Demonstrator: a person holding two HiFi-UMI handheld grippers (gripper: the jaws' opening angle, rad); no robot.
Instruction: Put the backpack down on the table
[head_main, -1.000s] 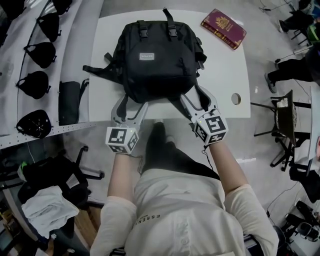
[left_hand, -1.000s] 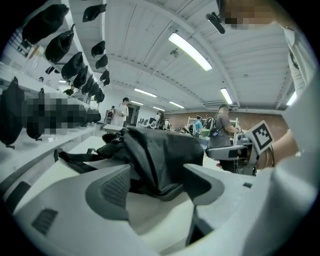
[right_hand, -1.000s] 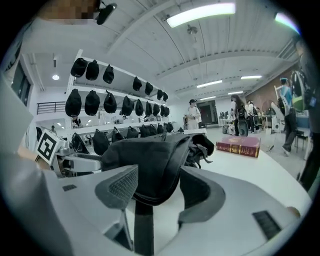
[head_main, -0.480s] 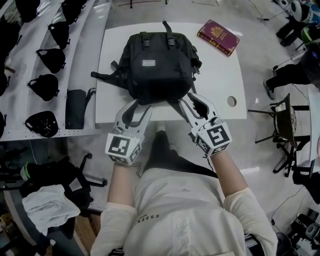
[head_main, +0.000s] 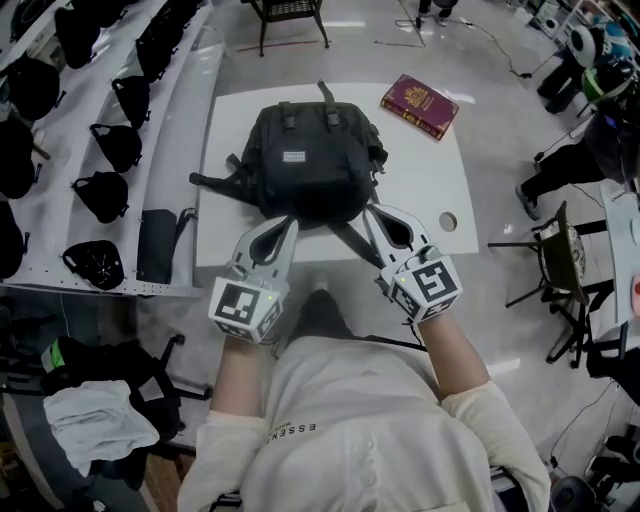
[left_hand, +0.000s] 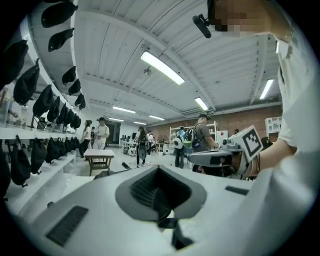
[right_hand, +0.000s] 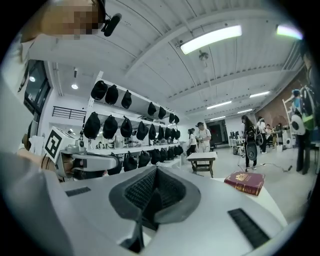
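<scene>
The black backpack (head_main: 310, 165) lies flat on the white table (head_main: 425, 175), its shoulder straps (head_main: 350, 238) trailing toward the near edge. My left gripper (head_main: 290, 222) hovers above the near edge by the backpack's bottom left corner. Its jaws are closing to shut, with nothing between them (left_hand: 160, 187). My right gripper (head_main: 368, 210) hovers by the bottom right corner over a strap, jaws likewise closing to shut and empty (right_hand: 156, 187). Neither gripper touches the backpack. Both point about level across the table.
A dark red book (head_main: 419, 105) lies at the table's far right corner, also in the right gripper view (right_hand: 245, 182). A round hole (head_main: 447, 221) is in the table near the right edge. White shelves (head_main: 60, 240) with black bags run along the left. A chair (head_main: 555, 245) stands at the right.
Both grippers went from open at the backpack's straps to shut, and rose away from the table edge. The backpack stays flat on the table.
</scene>
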